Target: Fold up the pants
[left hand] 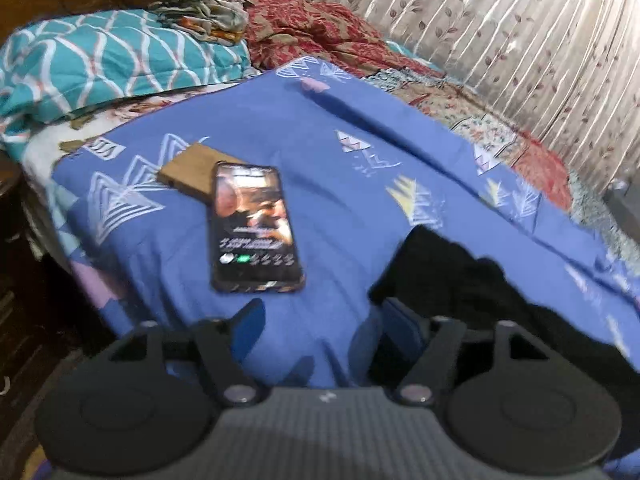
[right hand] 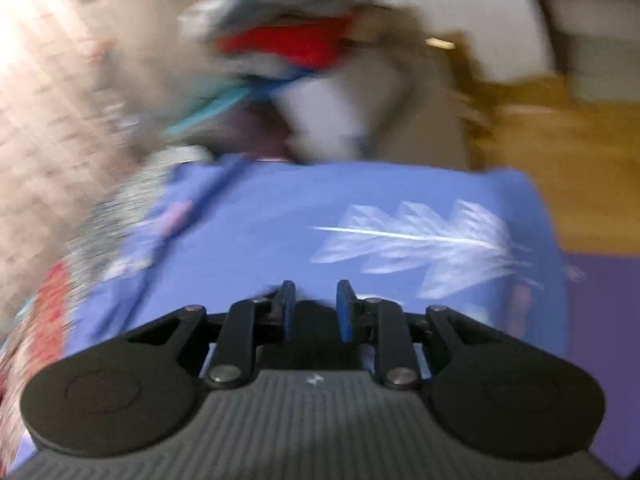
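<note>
The black pants (left hand: 472, 280) lie bunched on the blue patterned bedsheet (left hand: 340, 168) at the lower right of the left wrist view. My left gripper (left hand: 324, 320) is open, low over the sheet, with its right finger (left hand: 400, 324) beside the edge of the pants. In the right wrist view, which is blurred, my right gripper (right hand: 316, 304) has its blue pads a little apart with dark fabric (right hand: 314, 320) between them, over the blue sheet (right hand: 280, 220).
A phone (left hand: 252, 224) with a lit screen lies on the sheet ahead of my left gripper, partly on a brown wallet (left hand: 192, 172). A teal pillow (left hand: 112, 56) and a red blanket (left hand: 320, 28) lie at the bed's head. A curtain (left hand: 520, 40) hangs on the right. Blurred clothes (right hand: 288, 44) lie beyond the sheet.
</note>
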Demonstrator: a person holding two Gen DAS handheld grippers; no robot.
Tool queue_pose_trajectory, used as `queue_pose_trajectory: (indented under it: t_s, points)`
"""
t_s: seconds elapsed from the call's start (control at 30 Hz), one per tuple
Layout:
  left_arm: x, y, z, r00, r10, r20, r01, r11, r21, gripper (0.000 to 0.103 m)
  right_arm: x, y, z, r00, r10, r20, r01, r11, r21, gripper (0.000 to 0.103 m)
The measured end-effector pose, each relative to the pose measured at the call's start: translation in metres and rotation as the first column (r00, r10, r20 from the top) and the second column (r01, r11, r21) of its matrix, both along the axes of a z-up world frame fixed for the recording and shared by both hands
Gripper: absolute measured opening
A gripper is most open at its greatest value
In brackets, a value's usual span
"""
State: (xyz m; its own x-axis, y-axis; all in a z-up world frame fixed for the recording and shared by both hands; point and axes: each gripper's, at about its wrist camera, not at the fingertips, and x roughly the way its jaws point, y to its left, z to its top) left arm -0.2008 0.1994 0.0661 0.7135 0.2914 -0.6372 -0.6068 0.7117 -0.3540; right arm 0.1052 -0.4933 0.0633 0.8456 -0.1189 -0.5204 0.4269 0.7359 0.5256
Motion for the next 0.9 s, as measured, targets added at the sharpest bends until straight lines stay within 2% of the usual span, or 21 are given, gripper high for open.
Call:
queue_pose_trajectory:
  t_s: [0.07,0.13,0.17,0.23,0.3,0.33,0.37,0.4,0.5,0.53,0.57,0.6,0.67,0.73,0.77,0.8,0.83,0.87,0.9]
  points:
    - [0.012,0.0,-0.002,0.999,-0.038,0.019,0.039,0.999,-0.032,0.084,0.007,0.029,0.01,0.988,0.151,0.025,-0.151,0.988,-0.017,0.034]
    - [0.026,-0.004,-0.006,0.995,-0.087,0.038,0.09,0.993,-0.082,0.092,0.019,0.075,0.016,0.942,0.336,0.013,-0.335,0.942,-0.018,0.038]
    - [0.034,-0.005,-0.009,0.993,-0.111,0.045,0.115,0.987,-0.108,0.096,0.023,0.103,0.019,0.901,0.434,0.003,-0.434,0.901,-0.023,0.038]
    - [0.047,-0.007,-0.019,0.987,-0.151,0.051,0.157,0.978,-0.14,0.099,0.029,0.17,0.029,0.779,0.627,-0.019,-0.627,0.777,-0.055,0.044]
    - [0.058,-0.011,-0.029,0.984,-0.174,0.039,0.178,0.973,-0.149,0.1,0.028,0.249,0.033,0.601,0.798,-0.042,-0.797,0.595,-0.101,0.064]
    - [0.06,-0.013,-0.032,0.983,-0.183,0.033,0.186,0.971,-0.151,0.101,0.026,0.286,0.034,0.511,0.858,-0.053,-0.856,0.502,-0.124,0.068]
    - [0.062,-0.014,-0.034,0.981,-0.191,0.03,0.193,0.969,-0.154,0.103,0.025,0.318,0.035,0.433,0.899,-0.062,-0.895,0.421,-0.146,0.076]
    - [0.062,-0.015,-0.037,0.981,-0.194,0.029,0.196,0.968,-0.158,0.103,0.024,0.358,0.031,0.331,0.941,-0.077,-0.934,0.314,-0.17,0.083]
    - [0.06,-0.016,-0.045,0.981,-0.186,0.048,0.192,0.96,-0.206,0.103,0.022,0.455,0.013,0.064,0.989,-0.133,-0.977,0.035,-0.21,0.087]
    - [0.06,-0.017,-0.047,0.981,-0.185,0.054,0.192,0.956,-0.22,0.103,0.024,0.479,0.008,0.012,0.989,-0.147,-0.977,-0.02,-0.211,0.087]
    - [0.061,-0.018,-0.049,0.982,-0.182,0.058,0.19,0.954,-0.231,0.103,0.028,0.508,-0.001,-0.058,0.986,-0.158,-0.977,-0.089,-0.194,0.087]
    - [0.062,-0.019,-0.051,0.981,-0.184,0.062,0.193,0.951,-0.243,0.103,0.036,0.528,-0.006,-0.103,0.981,-0.164,-0.977,-0.131,-0.169,0.087]
    - [0.064,-0.024,-0.053,0.978,-0.195,0.074,0.208,0.948,-0.241,0.102,0.042,0.564,-0.021,-0.162,0.969,-0.187,-0.976,-0.185,-0.112,0.087]
    - [0.067,-0.032,-0.053,0.977,-0.2,0.071,0.211,0.955,-0.208,0.1,0.053,0.598,-0.042,-0.251,0.94,-0.233,-0.966,-0.257,0.002,0.087]
    - [0.069,-0.034,-0.054,0.976,-0.206,0.068,0.215,0.957,-0.192,0.093,0.046,0.602,-0.051,-0.299,0.917,-0.262,-0.954,-0.294,0.06,0.085]
    - [0.07,-0.037,-0.055,0.976,-0.209,0.061,0.217,0.961,-0.173,0.087,0.035,0.603,-0.06,-0.333,0.895,-0.295,-0.943,-0.318,0.1,0.066]
    - [0.071,-0.039,-0.056,0.976,-0.209,0.057,0.216,0.964,-0.156,0.072,0.026,0.6,-0.064,-0.356,0.877,-0.322,-0.934,-0.341,0.105,0.051]
    - [0.07,-0.04,-0.056,0.975,-0.213,0.058,0.219,0.965,-0.141,0.063,0.019,0.602,-0.063,-0.386,0.868,-0.311,-0.921,-0.381,0.079,0.021]
    - [0.069,-0.041,-0.056,0.974,-0.217,0.068,0.225,0.966,-0.127,0.061,0.007,0.595,-0.056,-0.395,0.869,-0.298,-0.916,-0.395,0.063,0.016]
